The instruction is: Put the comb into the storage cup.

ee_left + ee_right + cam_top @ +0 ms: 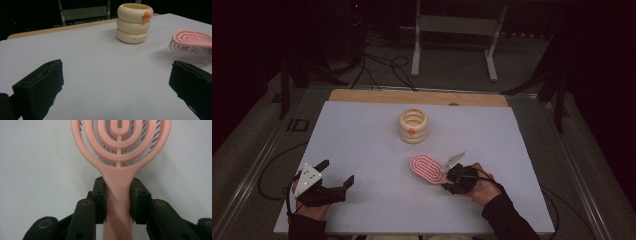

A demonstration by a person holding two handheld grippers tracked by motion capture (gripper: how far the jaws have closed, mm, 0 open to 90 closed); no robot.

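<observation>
Pink hairbrush (120, 150) in right gripper (117, 195)

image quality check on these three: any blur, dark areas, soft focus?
High view: surroundings nearly black, white table evenly lit. Left gripper view: pink brush sharp enough, soft shadow under its bristles; cream cup crisp. Right gripper view: brush handle streaked and soft between the jaws.

dim rm, grey floor (452, 65), white table (362, 140)
</observation>
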